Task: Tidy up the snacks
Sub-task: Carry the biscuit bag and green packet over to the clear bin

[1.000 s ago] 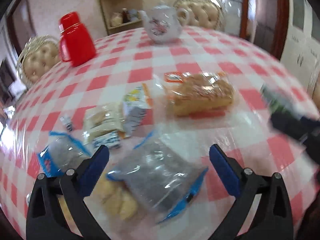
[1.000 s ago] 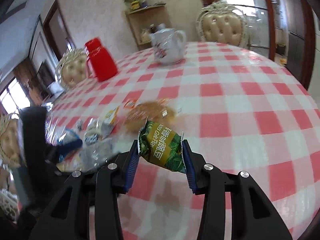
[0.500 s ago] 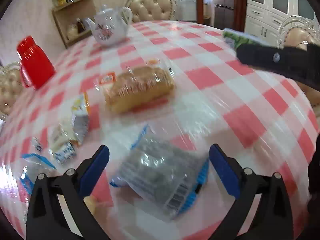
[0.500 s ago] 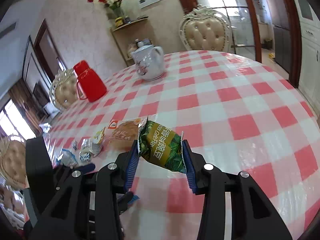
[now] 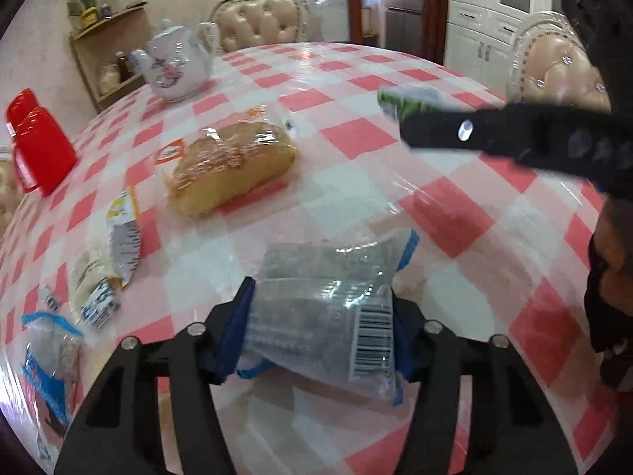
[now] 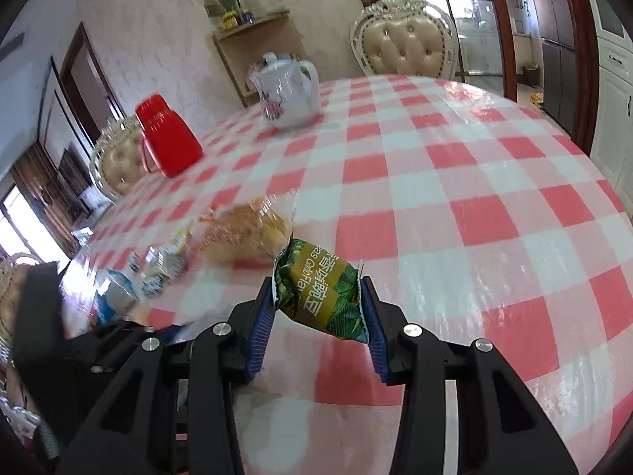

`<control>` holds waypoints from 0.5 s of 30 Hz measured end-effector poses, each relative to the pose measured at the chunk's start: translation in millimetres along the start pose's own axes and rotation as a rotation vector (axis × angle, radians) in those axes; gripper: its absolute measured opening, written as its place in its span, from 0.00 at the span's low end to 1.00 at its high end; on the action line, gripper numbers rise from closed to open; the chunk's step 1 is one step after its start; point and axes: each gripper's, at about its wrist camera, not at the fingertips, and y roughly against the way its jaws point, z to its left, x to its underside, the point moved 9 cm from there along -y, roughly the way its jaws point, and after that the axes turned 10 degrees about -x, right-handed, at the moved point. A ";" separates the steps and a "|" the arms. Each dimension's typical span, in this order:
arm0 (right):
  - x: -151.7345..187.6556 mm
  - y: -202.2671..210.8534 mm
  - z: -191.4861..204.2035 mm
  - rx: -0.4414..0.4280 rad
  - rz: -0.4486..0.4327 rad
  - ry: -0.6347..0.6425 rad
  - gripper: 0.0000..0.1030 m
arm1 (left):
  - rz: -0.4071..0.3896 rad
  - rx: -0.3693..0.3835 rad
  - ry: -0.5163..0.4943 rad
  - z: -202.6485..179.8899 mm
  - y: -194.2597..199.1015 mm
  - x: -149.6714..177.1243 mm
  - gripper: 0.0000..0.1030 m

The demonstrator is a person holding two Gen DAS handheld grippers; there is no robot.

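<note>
My left gripper [image 5: 320, 316] is shut on a clear grey snack bag with blue edges [image 5: 328, 301], held just above the red-and-white checked table [image 5: 447, 213]. My right gripper [image 6: 318, 304] is shut on a green and gold snack packet [image 6: 320, 289] and holds it above the table; it shows in the left wrist view [image 5: 411, 103] at the upper right. A wrapped bread loaf [image 5: 231, 168] lies mid-table, also in the right wrist view [image 6: 241, 237]. Small packets [image 5: 107, 261] and a blue-edged bag [image 5: 51, 352] lie at the left.
A white teapot [image 5: 176, 65] and a red jug [image 5: 37, 142] stand at the far side of the table. Padded chairs [image 6: 403, 45] ring the table. A wooden shelf [image 6: 253, 55] stands by the wall. My left gripper's body is at the right wrist view's lower left [image 6: 59, 340].
My left gripper has closed on the grey blue-edged bag, which was lying between its open jaws. My right gripper, still holding the green packet, has moved across the table.
</note>
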 end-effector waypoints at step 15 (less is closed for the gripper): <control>27.9 5.3 31.1 -0.075 0.010 0.028 0.40 | -0.083 -0.183 0.388 66.2 72.6 40.6 0.57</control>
